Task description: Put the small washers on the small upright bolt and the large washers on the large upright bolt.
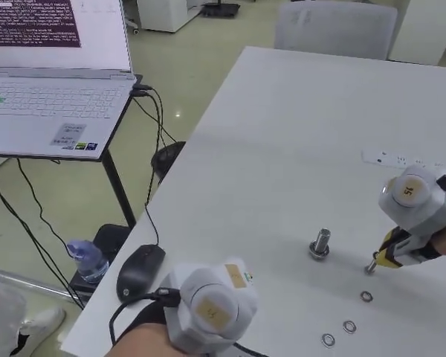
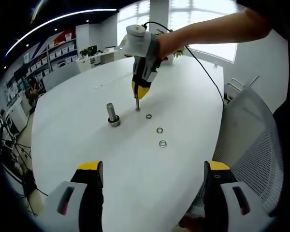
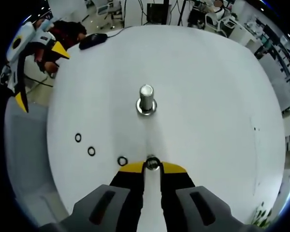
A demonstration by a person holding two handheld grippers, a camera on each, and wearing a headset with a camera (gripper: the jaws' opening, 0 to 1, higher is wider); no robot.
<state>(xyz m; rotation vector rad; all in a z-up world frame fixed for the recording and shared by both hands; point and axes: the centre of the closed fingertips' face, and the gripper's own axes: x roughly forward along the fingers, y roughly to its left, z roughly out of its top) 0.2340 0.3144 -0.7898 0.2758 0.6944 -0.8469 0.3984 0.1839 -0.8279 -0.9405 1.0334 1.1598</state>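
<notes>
Table [image 1: 282, 134]: White worktop that carries all the task parts. They sit grouped near the person's right side, within reach of both tools.
Laptop [image 1: 52, 97]: On a separate stand to the left, off the table and clear of the work. A computer mouse [image 1: 140, 271] lies at the table's near corner, well apart from the bolts.
Left gripper [image 2: 152, 169]: Jaws spread wide with nothing between them. It is held back at the near edge, aimed at the bolts. Judged to be standing by so that it does not crowd the right tool.
Right gripper [image 3: 153, 167]: Jaws pressed nearly together, pinching a small washer [image 3: 152, 163] at the tips. It points steeply down so that the ring lies flat over the bolt top.
Large bolt [image 1: 320, 243]: Upright, head down on the table, just beside the right tool's tips. A flat ring [image 3: 146, 107] already sits at its base. How many rings are stacked there cannot be told.
Small bolt [image 2: 137, 104]: Upright, directly under the right tool's tips. Its shiny end appears inside the held ring in the right gripper view, so the ring is judged to be threading on. It is not yet released.
Loose washers [image 1: 349, 326]: Three rings lying flat in a short line on the table, near the small bolt on the person's side, each apart from the next. Their size class cannot be told from these views.
Next step (judgement): Open the right jaws only once the ring is centred on the shaft. An early release could drop it beside the bolt.
</notes>
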